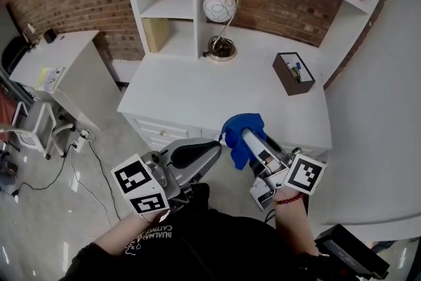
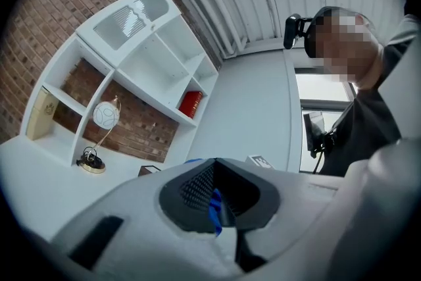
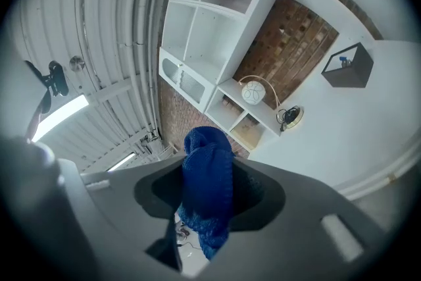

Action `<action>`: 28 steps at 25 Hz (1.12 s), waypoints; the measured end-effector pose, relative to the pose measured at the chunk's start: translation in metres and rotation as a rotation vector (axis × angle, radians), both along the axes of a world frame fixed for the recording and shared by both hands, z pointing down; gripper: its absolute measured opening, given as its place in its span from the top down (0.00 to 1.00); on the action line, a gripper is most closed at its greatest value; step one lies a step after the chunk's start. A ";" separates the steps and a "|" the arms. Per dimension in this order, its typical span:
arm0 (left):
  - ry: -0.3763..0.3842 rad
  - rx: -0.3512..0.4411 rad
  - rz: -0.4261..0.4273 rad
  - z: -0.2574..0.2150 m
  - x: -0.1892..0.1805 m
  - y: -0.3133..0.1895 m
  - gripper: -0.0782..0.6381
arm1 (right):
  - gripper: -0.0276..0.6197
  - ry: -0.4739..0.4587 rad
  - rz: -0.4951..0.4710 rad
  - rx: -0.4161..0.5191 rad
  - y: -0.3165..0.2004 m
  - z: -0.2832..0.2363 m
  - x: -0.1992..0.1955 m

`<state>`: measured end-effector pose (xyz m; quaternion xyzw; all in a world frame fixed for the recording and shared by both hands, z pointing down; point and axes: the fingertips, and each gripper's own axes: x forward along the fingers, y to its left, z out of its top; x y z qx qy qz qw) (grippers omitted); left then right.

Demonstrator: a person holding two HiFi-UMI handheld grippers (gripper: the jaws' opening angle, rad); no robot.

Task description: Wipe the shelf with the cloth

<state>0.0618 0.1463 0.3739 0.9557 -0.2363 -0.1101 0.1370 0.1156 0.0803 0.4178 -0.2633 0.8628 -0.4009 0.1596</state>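
Right gripper view: right gripper (image 3: pixel 209 199) fingers clamped on bunched blue knitted cloth (image 3: pixel 205 164). It looks soft, light, limp; mid-bunch hold suits. Left gripper (image 2: pixel 217 199) fingers closed, empty.

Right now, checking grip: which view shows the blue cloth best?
Right gripper view: the blue cloth sits clamped in the right tool. The head view shows it bunched at the tool's tip; the left gripper view, only a blue sliver.

Black shirt (image 1: pixel 220 243), red wristband (image 1: pixel 288 199), grey left gripper (image 1: pixel 216 147)
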 end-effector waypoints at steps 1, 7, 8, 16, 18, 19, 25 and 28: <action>0.000 0.009 -0.003 0.000 -0.001 -0.008 0.90 | 0.69 0.000 -0.018 -0.007 -0.003 0.003 -0.007; 0.017 0.006 -0.002 0.004 -0.007 -0.075 0.90 | 0.69 0.070 -0.036 -0.003 -0.046 0.011 -0.027; 0.011 0.006 0.005 0.002 -0.009 -0.087 0.90 | 0.69 0.075 -0.020 -0.002 -0.057 0.007 -0.027; -0.009 0.041 0.149 -0.029 -0.034 -0.184 0.90 | 0.69 0.067 0.136 0.032 -0.159 -0.029 -0.035; -0.066 0.068 0.194 -0.037 -0.036 -0.207 0.90 | 0.69 0.067 0.156 0.051 -0.183 -0.038 -0.042; -0.091 0.083 0.215 -0.040 -0.038 -0.217 0.90 | 0.69 0.067 0.168 0.059 -0.195 -0.042 -0.045; -0.135 0.117 0.282 -0.044 -0.052 -0.279 0.90 | 0.69 0.057 0.288 0.075 -0.254 -0.048 -0.050; -0.061 0.079 0.328 -0.054 -0.056 -0.303 0.90 | 0.69 0.051 0.358 0.053 -0.265 -0.047 -0.039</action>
